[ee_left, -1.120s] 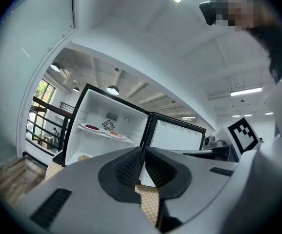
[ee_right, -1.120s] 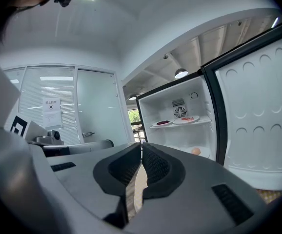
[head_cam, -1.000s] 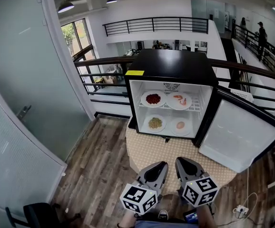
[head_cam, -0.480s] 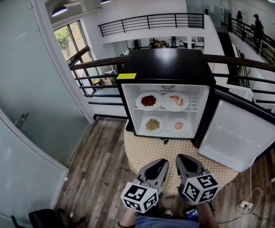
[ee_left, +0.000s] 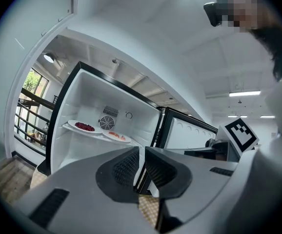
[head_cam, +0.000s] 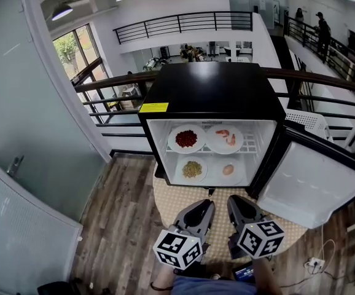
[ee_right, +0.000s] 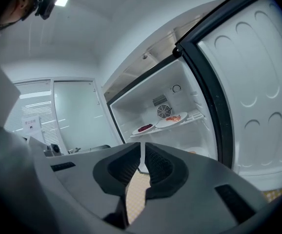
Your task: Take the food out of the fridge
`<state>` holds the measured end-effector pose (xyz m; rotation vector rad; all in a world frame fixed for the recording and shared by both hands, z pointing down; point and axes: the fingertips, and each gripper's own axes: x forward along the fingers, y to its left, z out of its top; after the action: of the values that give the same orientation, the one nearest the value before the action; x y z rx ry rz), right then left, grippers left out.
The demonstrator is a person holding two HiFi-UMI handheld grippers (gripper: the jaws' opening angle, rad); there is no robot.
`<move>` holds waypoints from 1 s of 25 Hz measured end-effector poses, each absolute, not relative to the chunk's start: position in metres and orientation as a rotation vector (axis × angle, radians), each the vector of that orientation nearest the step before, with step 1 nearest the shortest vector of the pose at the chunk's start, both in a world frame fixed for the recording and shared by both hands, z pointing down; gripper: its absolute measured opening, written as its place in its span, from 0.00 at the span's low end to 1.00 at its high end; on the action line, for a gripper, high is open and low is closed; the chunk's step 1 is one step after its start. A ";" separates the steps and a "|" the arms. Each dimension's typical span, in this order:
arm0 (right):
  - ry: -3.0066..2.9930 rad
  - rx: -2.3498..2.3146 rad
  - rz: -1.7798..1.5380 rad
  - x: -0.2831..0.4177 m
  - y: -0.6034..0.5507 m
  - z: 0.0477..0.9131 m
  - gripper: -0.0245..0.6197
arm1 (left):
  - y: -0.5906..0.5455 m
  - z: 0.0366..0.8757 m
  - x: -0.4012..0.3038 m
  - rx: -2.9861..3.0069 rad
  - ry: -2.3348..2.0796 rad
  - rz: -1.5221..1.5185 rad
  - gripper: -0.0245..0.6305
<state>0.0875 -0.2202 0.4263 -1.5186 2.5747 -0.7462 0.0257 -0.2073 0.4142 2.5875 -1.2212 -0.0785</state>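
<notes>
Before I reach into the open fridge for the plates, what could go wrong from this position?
1. Both the left claw and the right claw are shut; unless opened first, they would likely push a plate instead of gripping it.
2. The red-food plate and the pink-food plate lie close together on the upper shelf; pulling one may drag the other.
3. The open door stands beside the right claw and could be bumped.

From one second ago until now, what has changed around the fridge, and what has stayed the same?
The head view has drawn a little nearer to the fridge; nothing else moved, nothing was taken or released. The left gripper and the right gripper stay shut and empty, the door stays open, the four plates keep their shelves.
</notes>
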 end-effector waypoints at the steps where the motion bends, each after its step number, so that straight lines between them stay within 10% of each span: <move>1: 2.566 -1.526 -0.752 0.089 -0.222 0.426 0.08 | -0.209 0.414 0.028 2.589 -1.208 -0.078 0.09; 25: 2.091 -1.551 -1.145 0.119 -0.316 0.438 0.24 | -0.259 0.431 0.041 2.655 -0.959 0.033 0.15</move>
<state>0.1194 -0.3157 0.4383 -1.5510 2.0905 -1.1453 0.0412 -0.2588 0.4305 2.6547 -0.9591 0.0328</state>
